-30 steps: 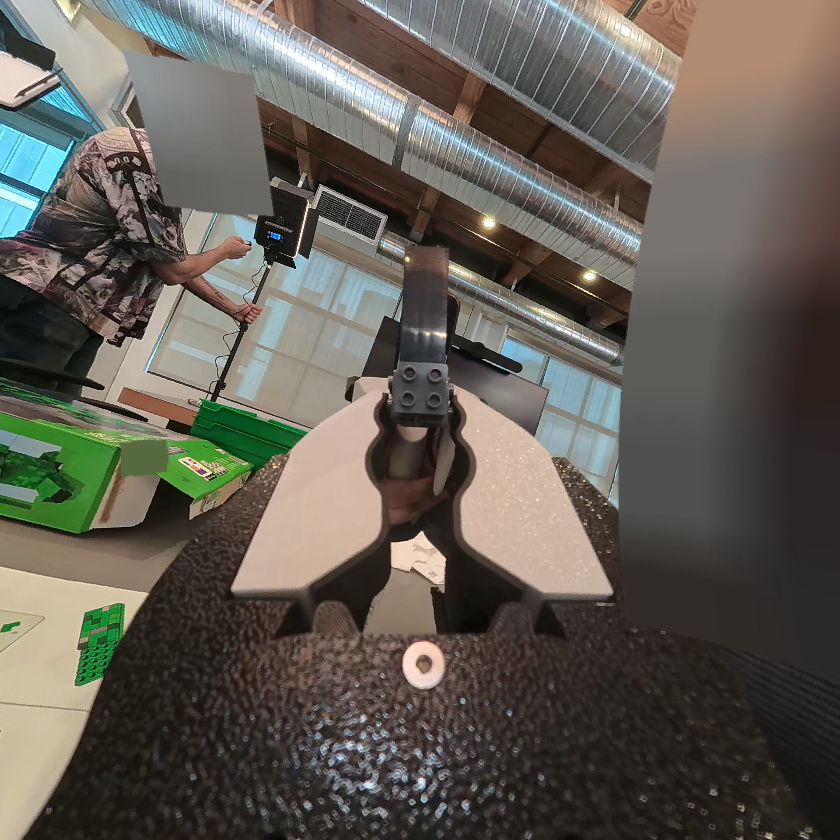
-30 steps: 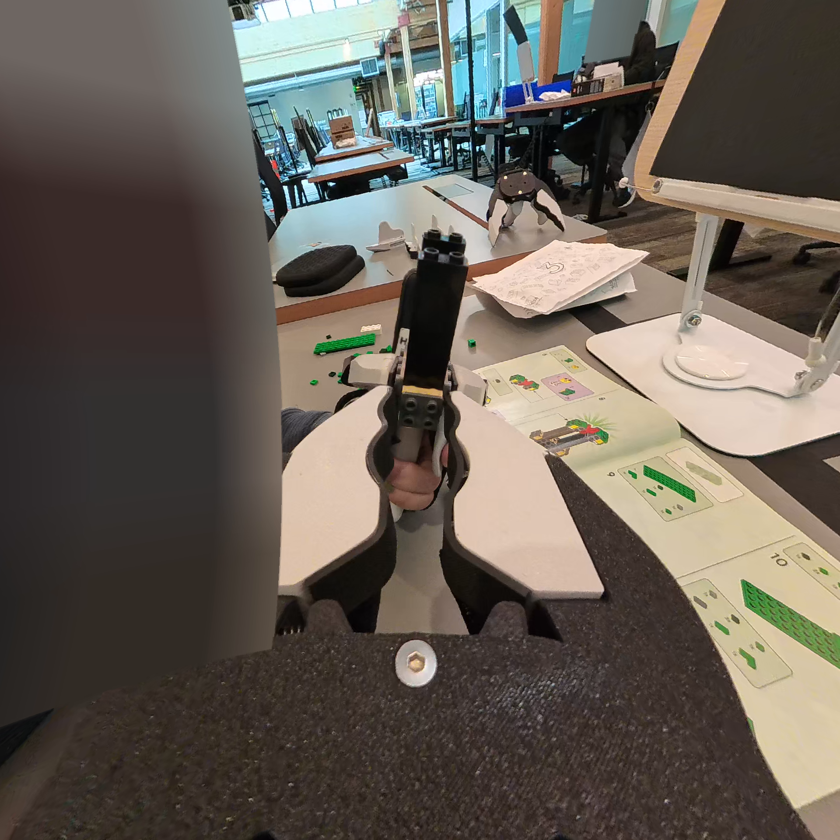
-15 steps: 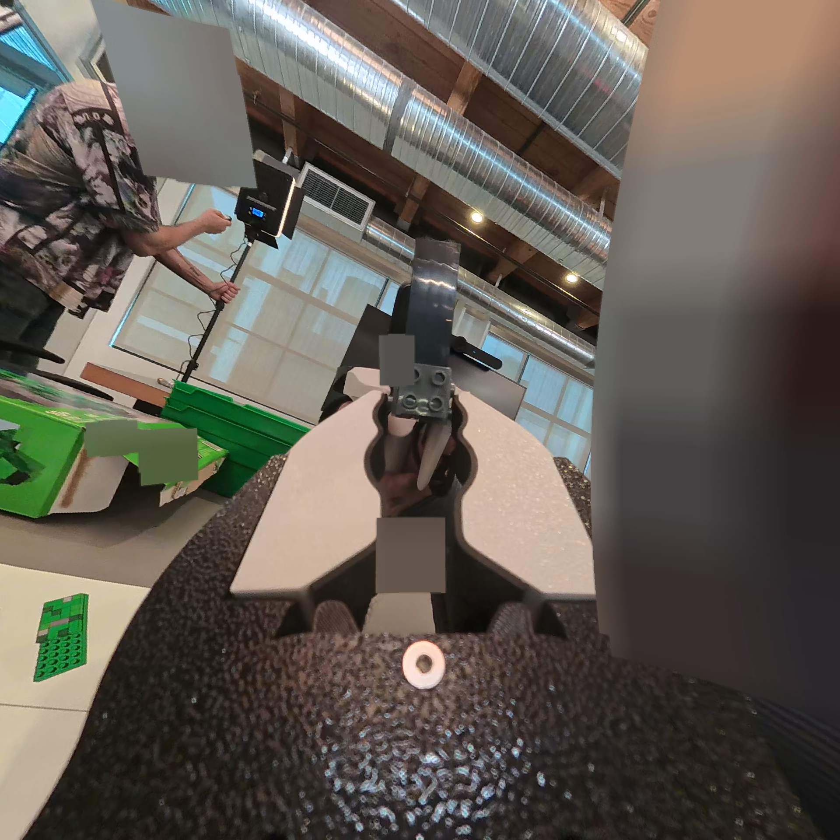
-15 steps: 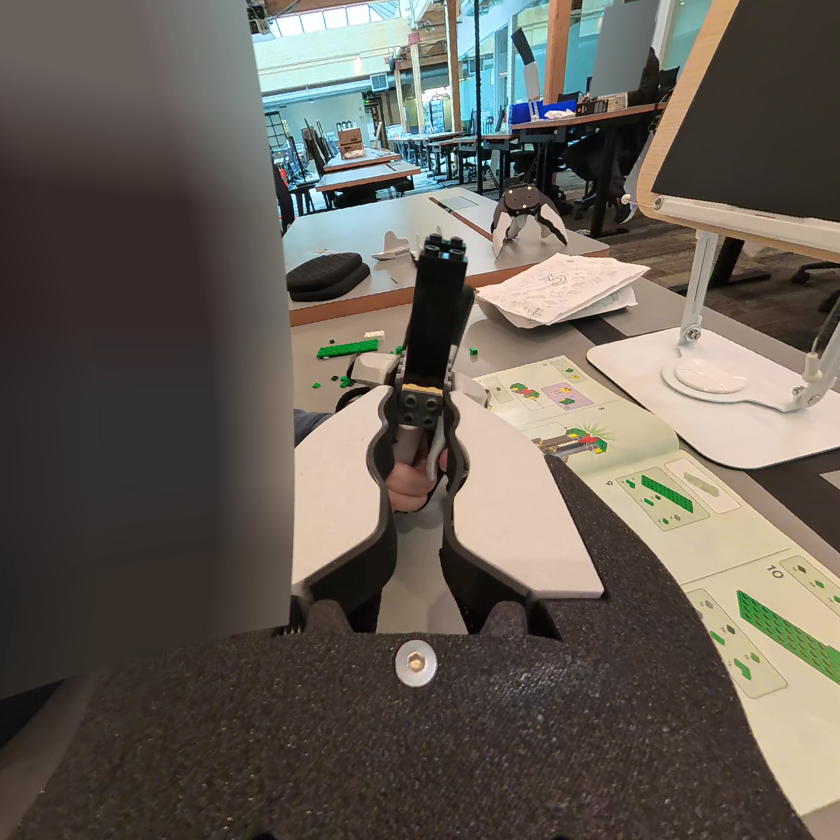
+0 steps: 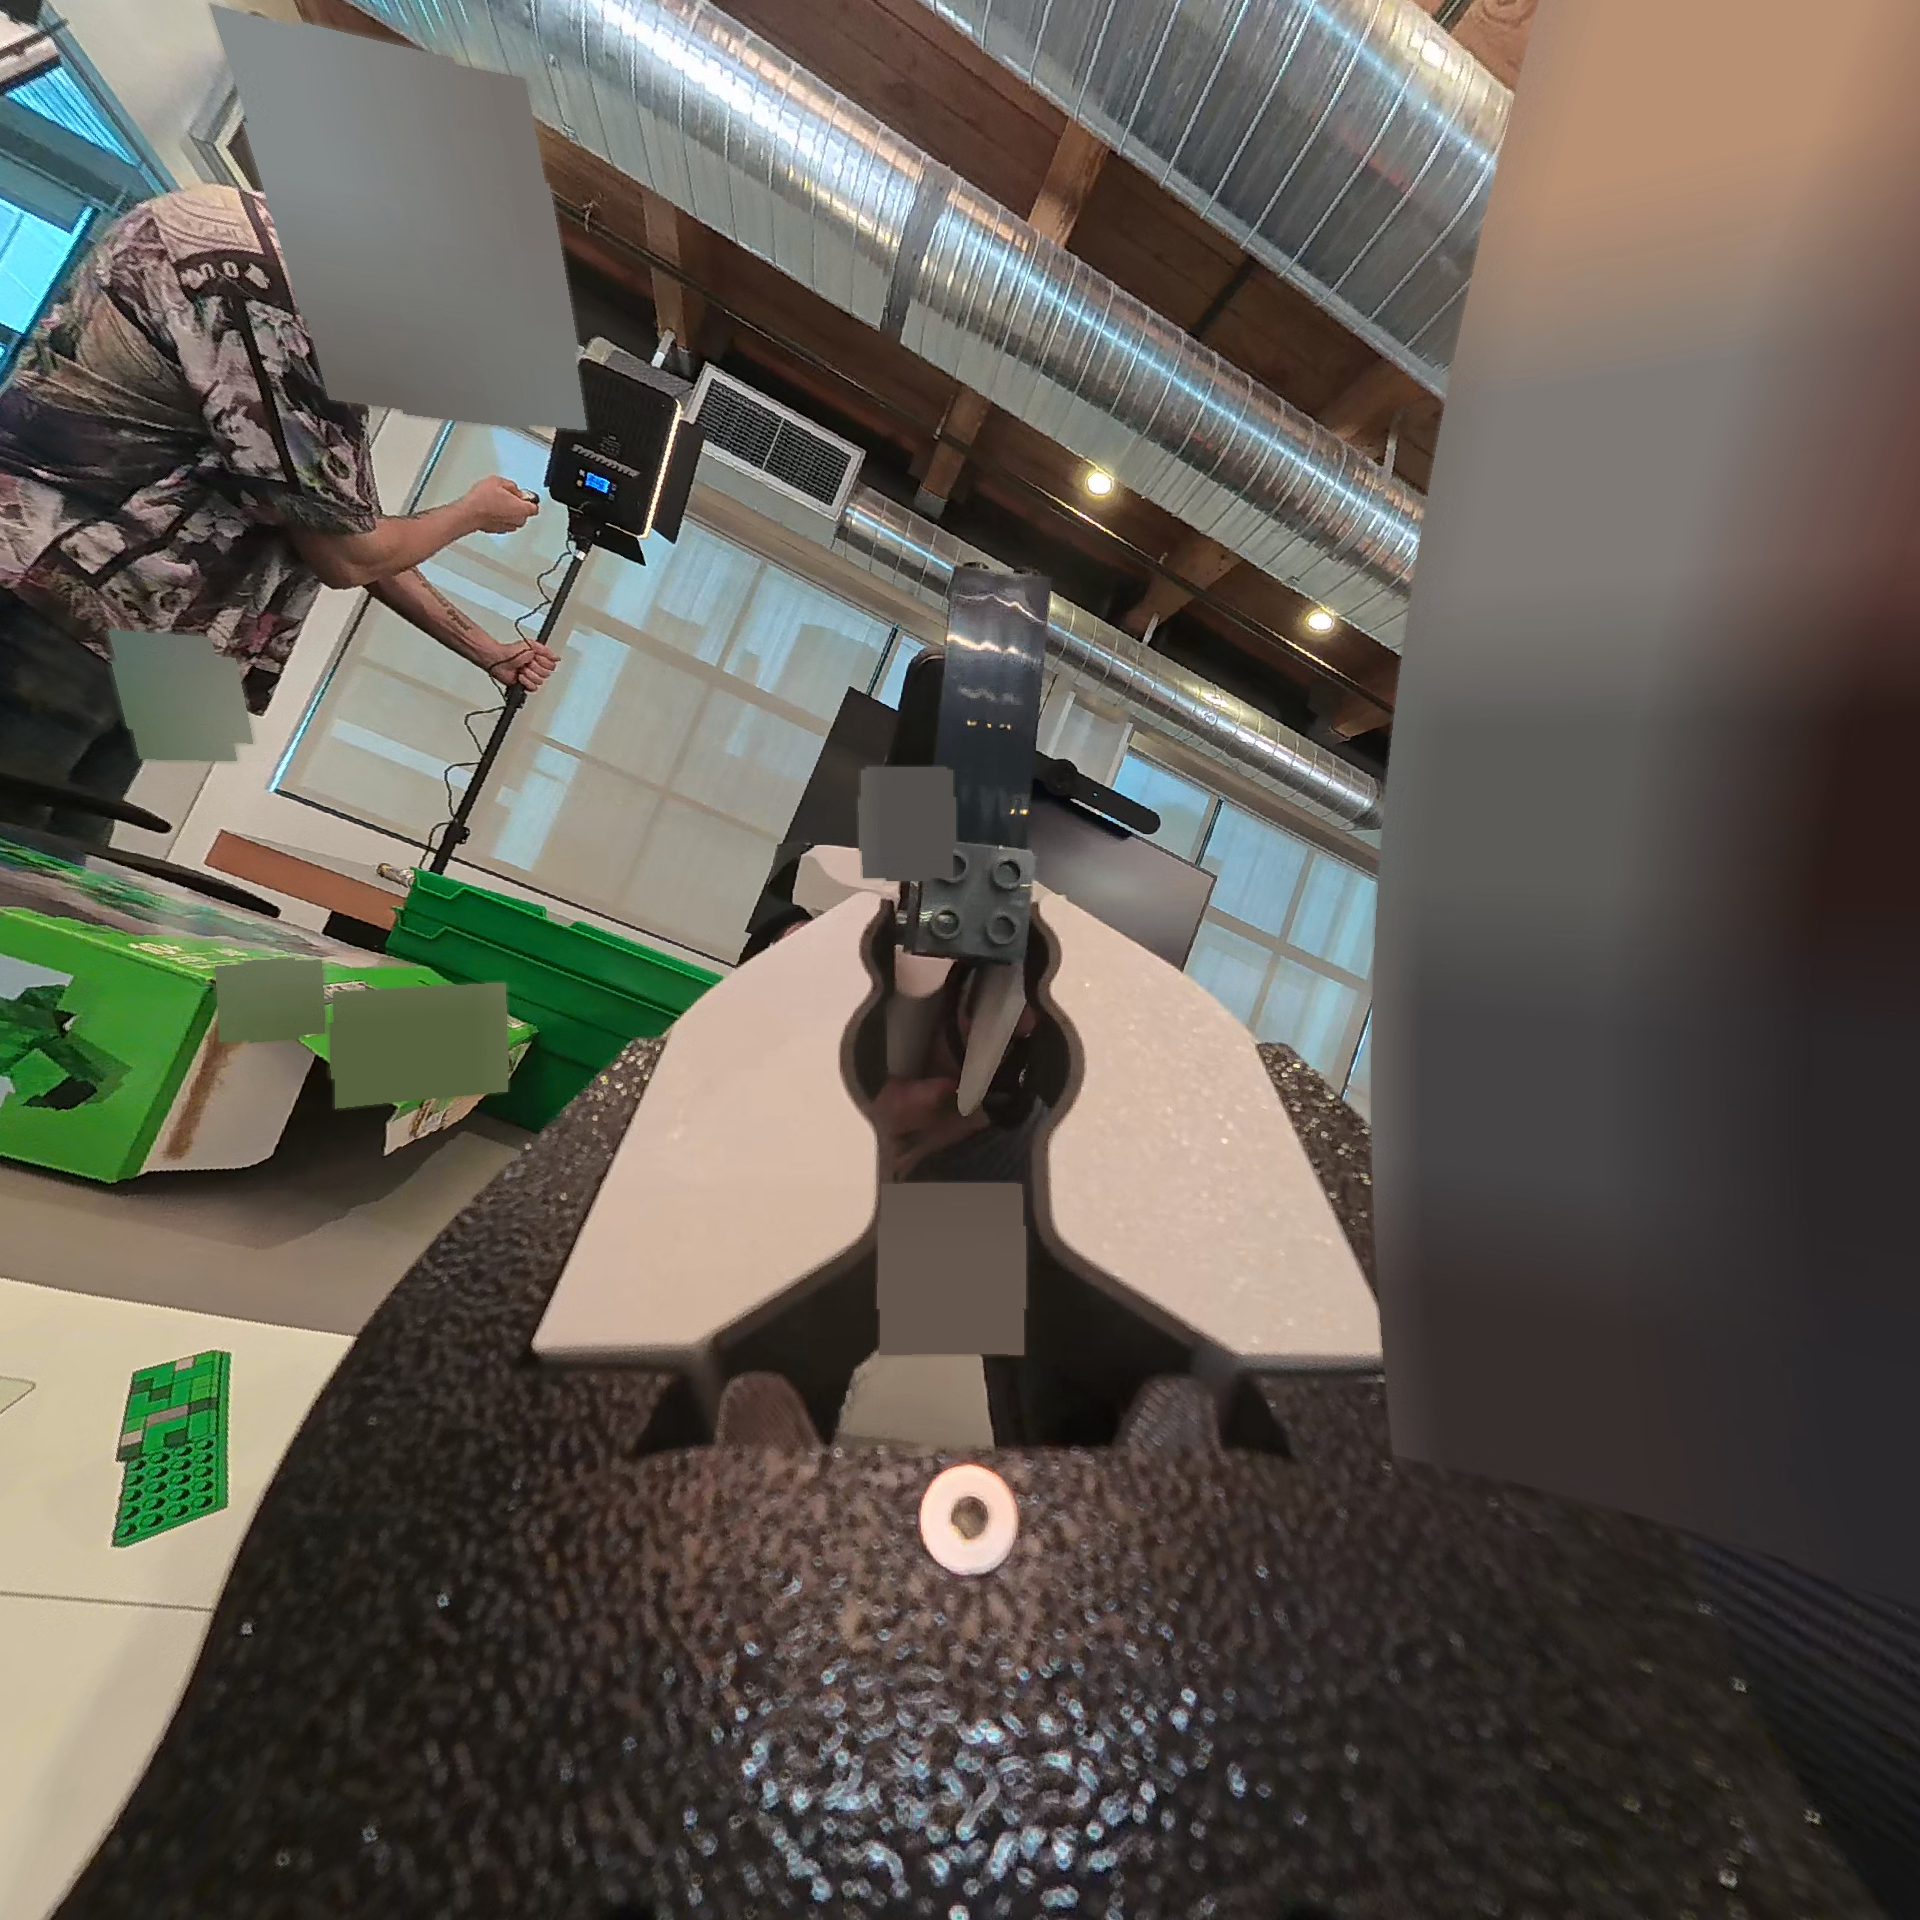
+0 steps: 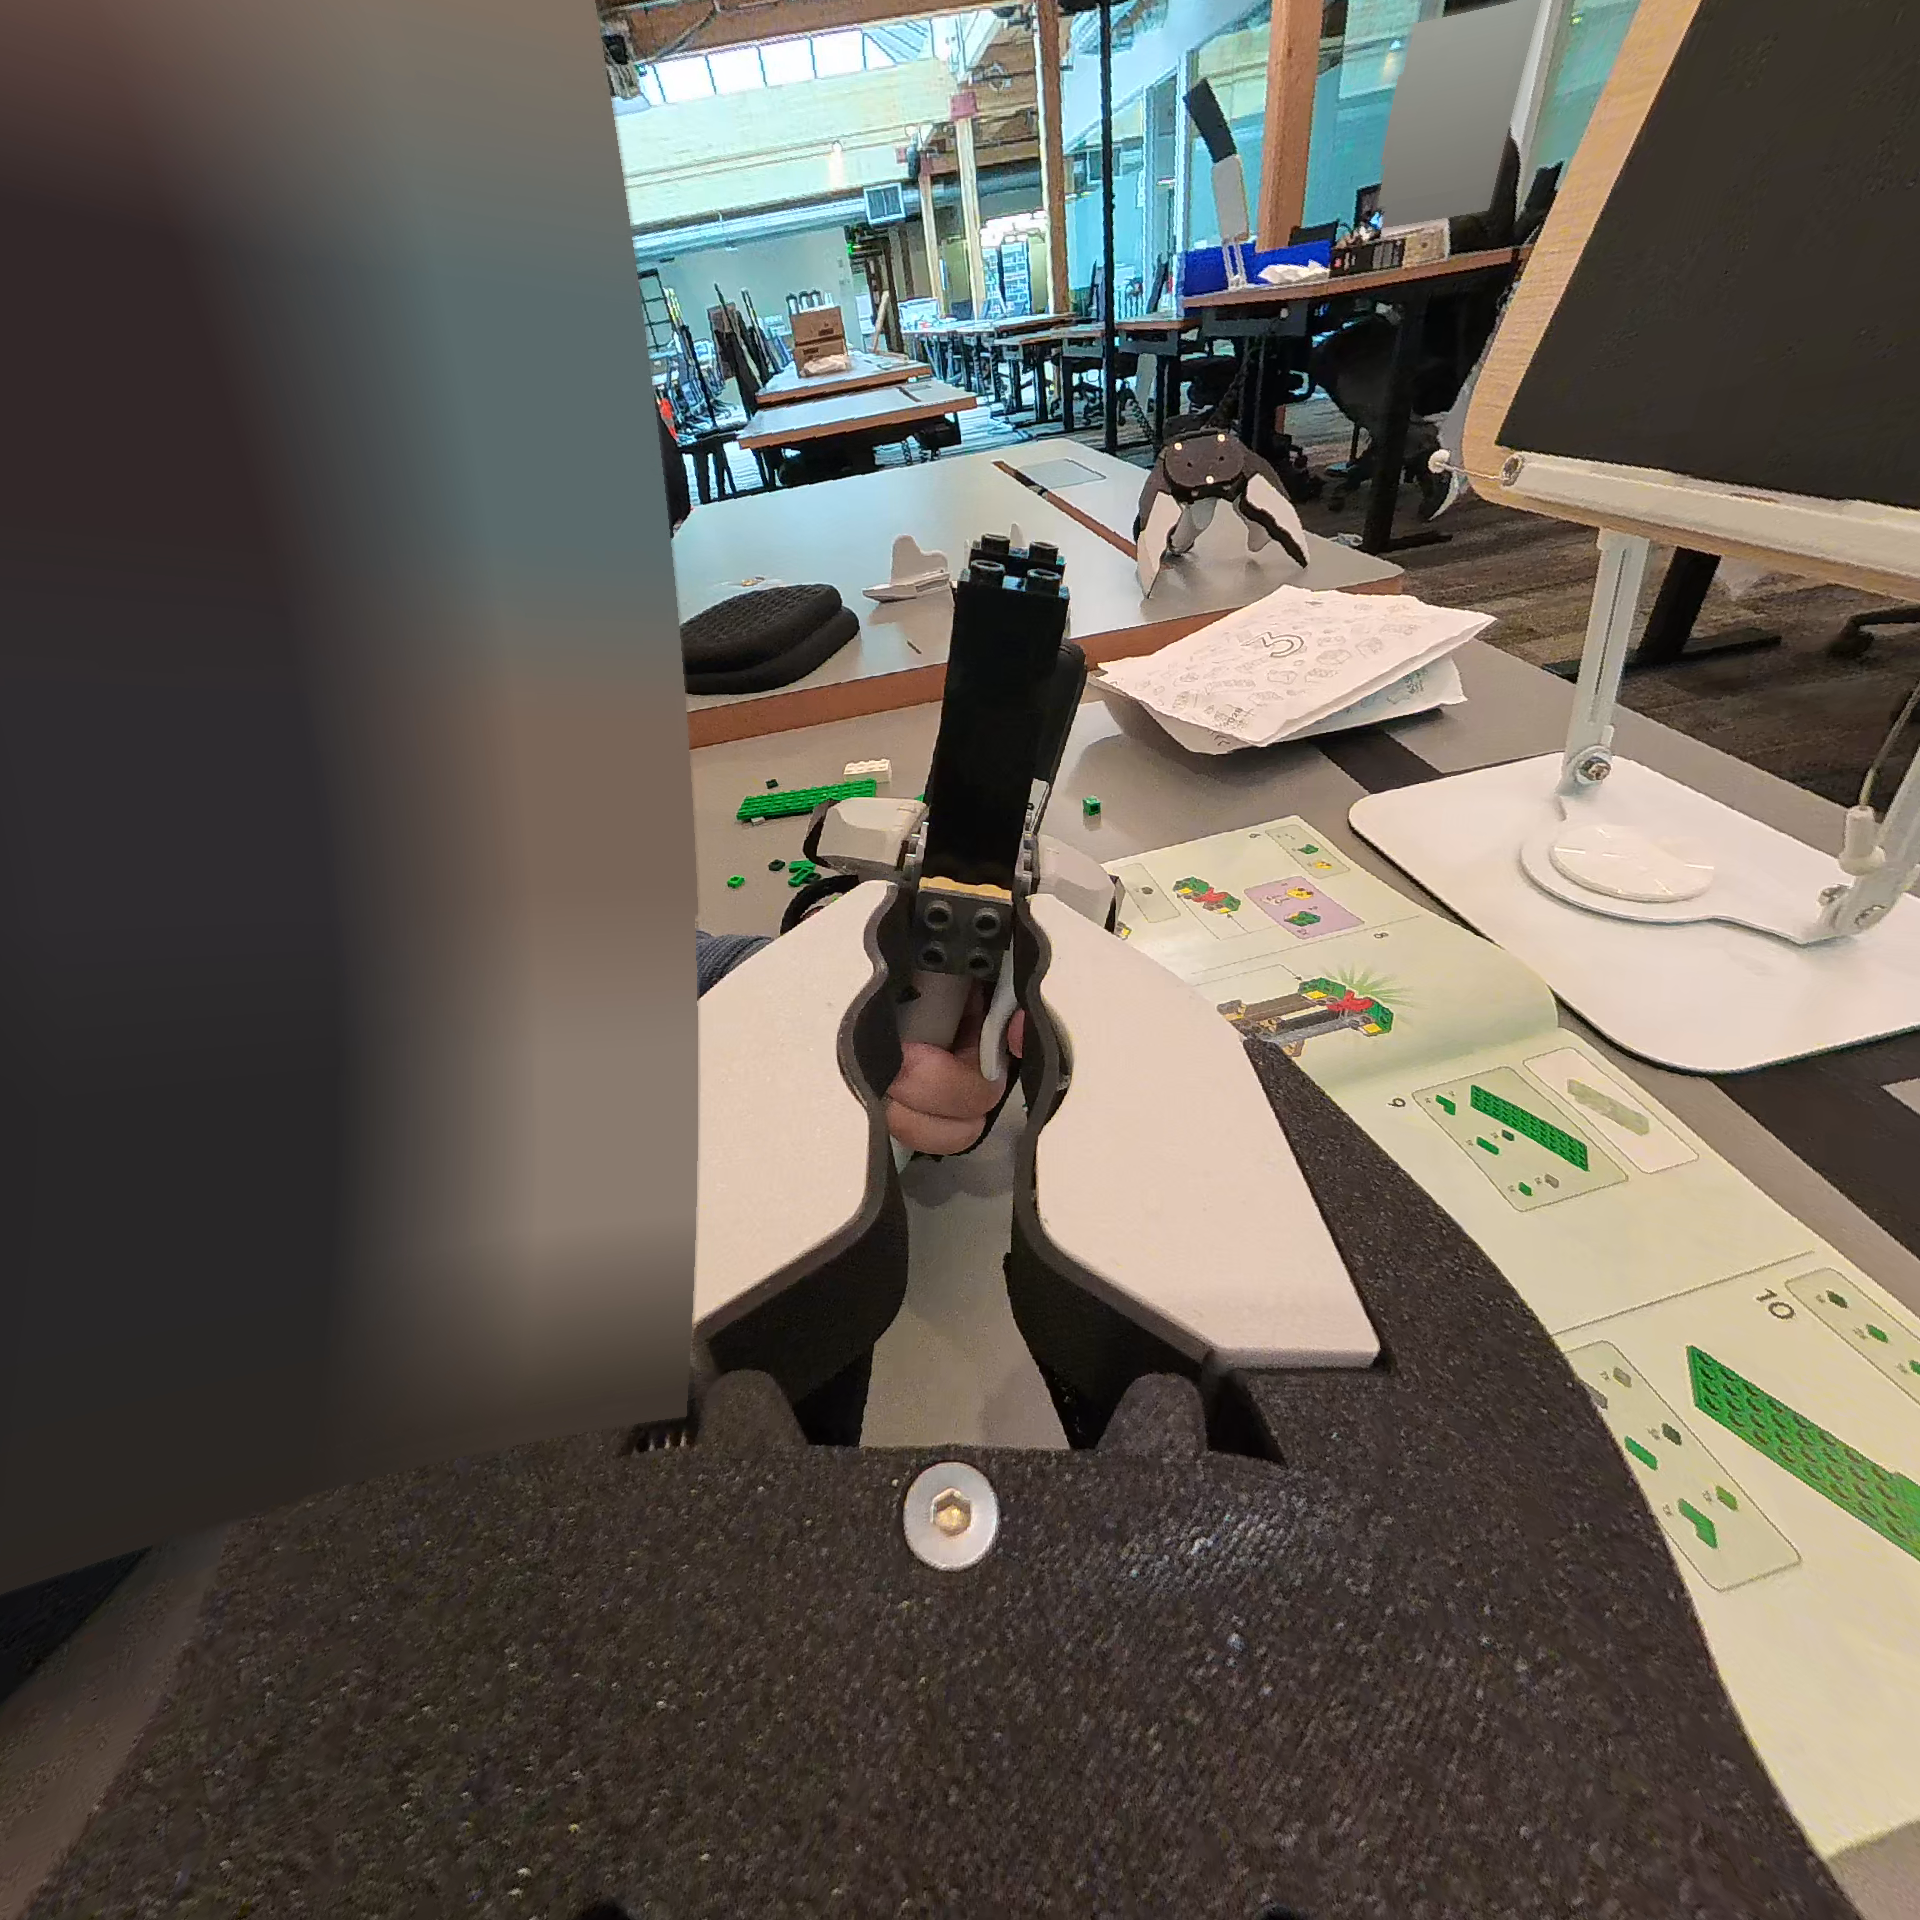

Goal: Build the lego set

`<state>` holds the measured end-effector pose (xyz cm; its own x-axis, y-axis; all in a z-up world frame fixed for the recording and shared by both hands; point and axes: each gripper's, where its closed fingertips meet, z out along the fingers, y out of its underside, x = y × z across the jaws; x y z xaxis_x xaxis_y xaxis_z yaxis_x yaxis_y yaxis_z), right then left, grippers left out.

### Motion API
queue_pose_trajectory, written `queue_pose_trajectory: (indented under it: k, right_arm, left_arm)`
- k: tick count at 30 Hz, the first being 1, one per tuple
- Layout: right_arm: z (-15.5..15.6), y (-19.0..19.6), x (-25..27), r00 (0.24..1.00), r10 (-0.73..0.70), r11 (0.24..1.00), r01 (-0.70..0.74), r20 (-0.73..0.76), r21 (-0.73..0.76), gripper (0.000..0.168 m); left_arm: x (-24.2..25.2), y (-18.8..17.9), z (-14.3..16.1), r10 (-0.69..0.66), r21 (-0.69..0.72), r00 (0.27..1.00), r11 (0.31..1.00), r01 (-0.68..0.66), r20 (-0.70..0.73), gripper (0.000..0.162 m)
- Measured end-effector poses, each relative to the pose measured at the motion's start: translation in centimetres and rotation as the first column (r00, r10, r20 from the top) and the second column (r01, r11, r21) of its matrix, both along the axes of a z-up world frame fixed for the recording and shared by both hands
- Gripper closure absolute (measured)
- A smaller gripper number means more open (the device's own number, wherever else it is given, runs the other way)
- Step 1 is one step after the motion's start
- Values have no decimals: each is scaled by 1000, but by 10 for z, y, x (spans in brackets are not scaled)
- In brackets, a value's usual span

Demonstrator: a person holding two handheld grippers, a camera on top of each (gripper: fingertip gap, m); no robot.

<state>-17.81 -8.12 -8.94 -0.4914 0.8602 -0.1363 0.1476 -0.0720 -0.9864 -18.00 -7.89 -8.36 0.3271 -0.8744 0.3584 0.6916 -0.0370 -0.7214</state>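
Note:
A tall black Lego column [image 5: 992, 717] stands on a dark grey studded brick [image 5: 977, 899]. My left gripper [image 5: 966, 920] is shut on that grey brick and holds the column upright in the air. In the right wrist view the same black column [image 6: 997, 727] rises from the grey brick [image 6: 961, 925], and my right gripper [image 6: 961, 940] is shut on it from the opposite side. The two grippers face each other. The other gripper's pale fingers [image 6: 868, 842] show behind the column. A hand shows below the brick.
A green Lego box [image 5: 94, 1049], a green bin [image 5: 540, 966] and a green plate [image 5: 171, 1444] lie to the left. A person [image 5: 156, 416] stands by a light stand. An instruction booklet [image 6: 1455, 1091], a white stand base [image 6: 1662, 914] and loose green bricks [image 6: 800, 800] are on the table.
Both grippers keep their hold on the grey brick. The pair has shifted slightly, so the background has slid left in the left wrist view, and the column leans a little more.

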Motion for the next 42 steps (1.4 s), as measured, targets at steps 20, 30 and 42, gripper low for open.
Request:
queue_pose_trajectory:
  k: [20,30,42]
  right_arm:
    - [-16,10,10,997,15,999,-12,77,-40,150]
    - [-15,8,12,997,28,999,-25,74,-41,150]
    - [-3,19,2,984,-154,965,169,-88,201,119]
  left_arm:
    - [-11,1,-16,32,-16,977,999,-36,-210,134]
    - [-7,2,-18,-30,-48,983,999,22,-183,146]
    - [-37,9,-9,-31,-104,996,994,39,80,146]
